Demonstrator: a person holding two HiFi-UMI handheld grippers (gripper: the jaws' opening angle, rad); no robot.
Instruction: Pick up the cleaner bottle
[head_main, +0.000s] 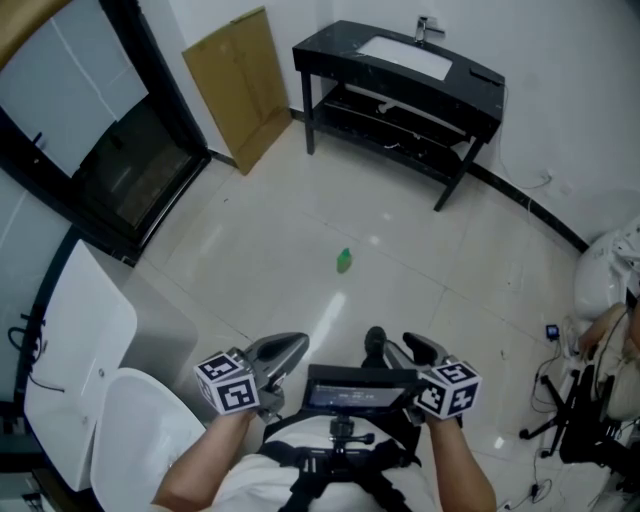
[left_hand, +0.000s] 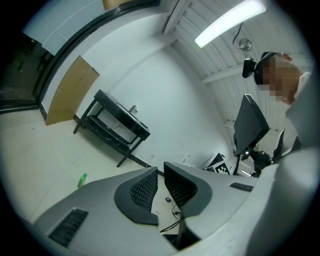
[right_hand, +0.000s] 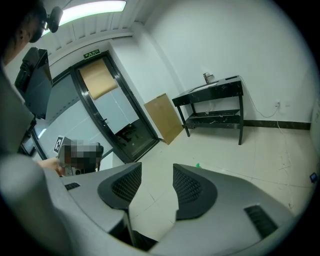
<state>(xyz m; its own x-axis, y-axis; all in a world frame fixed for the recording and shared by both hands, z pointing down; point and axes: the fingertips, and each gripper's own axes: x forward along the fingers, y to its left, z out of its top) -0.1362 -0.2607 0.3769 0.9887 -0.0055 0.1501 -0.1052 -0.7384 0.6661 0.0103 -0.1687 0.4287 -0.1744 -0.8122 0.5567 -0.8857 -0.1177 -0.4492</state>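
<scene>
Pickup has not started. Nearest, both grippers are held close in front of the person's body, above the floor (head_main: 250, 250). The left gripper (head_main: 290, 348) has its jaws drawn almost together with nothing between them. The right gripper (head_main: 398, 345) has its jaws released, and only bare floor shows through the gap. Neither touches anything.

Farther out, the bottle (head_main: 344, 261) sits alone on the floor tiles, well apart from both grippers and roughly ahead of the space between them. It is small and green. In the left gripper view it seems to stand upright, long axis vertical, with a paler cap on top. It is too small to be sure of this, and which way any nozzle faces cannot be told.

Beyond it, a black sink stand (head_main: 400, 75) lines the far wall.

By my reading the whole job remains: approach, lower a gripper to floor level, close on the bottle, then lift.
</scene>
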